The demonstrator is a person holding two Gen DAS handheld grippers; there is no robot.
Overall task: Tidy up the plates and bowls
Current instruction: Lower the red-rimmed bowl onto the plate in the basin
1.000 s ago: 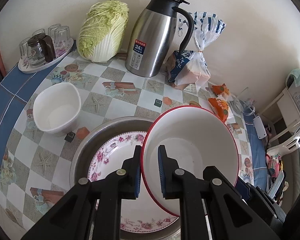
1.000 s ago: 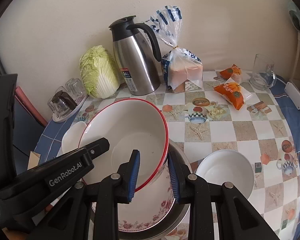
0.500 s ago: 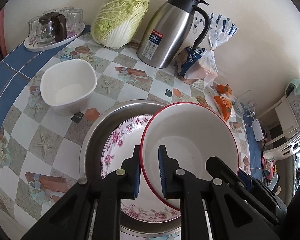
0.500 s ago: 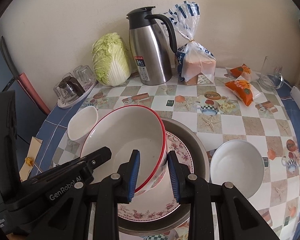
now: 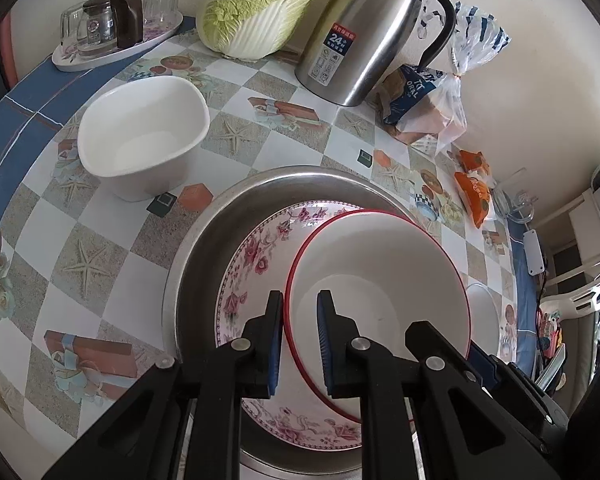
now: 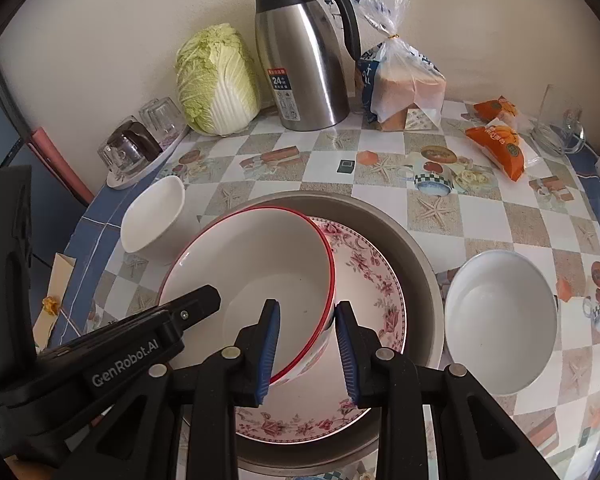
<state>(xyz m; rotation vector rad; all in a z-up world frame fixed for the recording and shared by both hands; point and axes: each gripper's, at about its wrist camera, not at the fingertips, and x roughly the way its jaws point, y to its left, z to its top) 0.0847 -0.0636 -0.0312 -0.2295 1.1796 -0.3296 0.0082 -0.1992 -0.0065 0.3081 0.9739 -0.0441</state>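
A white bowl with a red rim [image 5: 380,276] [image 6: 252,264] hangs tilted, low over a floral plate [image 5: 252,264] [image 6: 364,280] that lies in a metal basin [image 5: 204,248] [image 6: 412,248]. My left gripper [image 5: 299,320] is shut on the bowl's near-left rim, one pad inside and one outside. My right gripper [image 6: 307,320] is shut on the opposite rim and wall. Whether the bowl's base touches the plate I cannot tell. The left gripper's black body [image 6: 140,344] shows in the right wrist view.
A squarish white bowl [image 5: 140,136] [image 6: 152,216] stands left of the basin, a round white bowl [image 6: 500,320] right of it. Along the wall are a cabbage [image 6: 216,80], steel jug [image 6: 304,64], bread bag [image 6: 404,84], glasses tray [image 5: 112,28] and orange snack packs [image 6: 500,140].
Both grippers have come down together with the red-rimmed bowl, which now sits lower and closer to the floral plate in the basin. Both grips are unchanged.
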